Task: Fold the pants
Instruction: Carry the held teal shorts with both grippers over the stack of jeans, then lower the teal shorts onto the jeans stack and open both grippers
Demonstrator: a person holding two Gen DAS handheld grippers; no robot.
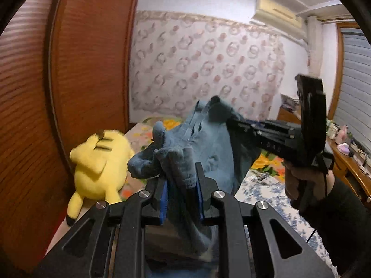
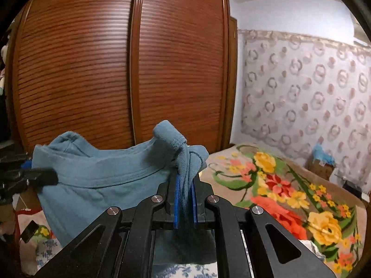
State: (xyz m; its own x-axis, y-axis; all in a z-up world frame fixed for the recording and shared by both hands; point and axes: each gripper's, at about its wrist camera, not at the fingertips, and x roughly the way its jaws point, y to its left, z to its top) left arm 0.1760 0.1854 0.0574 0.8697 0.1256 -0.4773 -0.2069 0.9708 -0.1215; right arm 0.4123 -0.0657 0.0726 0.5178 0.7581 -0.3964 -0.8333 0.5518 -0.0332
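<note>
The blue-grey pants hang in the air between my two grippers, above the bed. My left gripper is shut on a bunched edge of the pants; the cloth hangs down between its blue pads. My right gripper is shut on the other end of the same edge, and the pants stretch from it to the left. In the left wrist view the right gripper comes in from the right, its tips buried in the cloth. In the right wrist view the left gripper shows at the left edge, clamped on the fabric.
A yellow plush toy lies on the bed beside the brown slatted wardrobe. A floral blanket covers the bed. A mattress with a ring pattern leans on the back wall. A cluttered wooden desk stands at the right.
</note>
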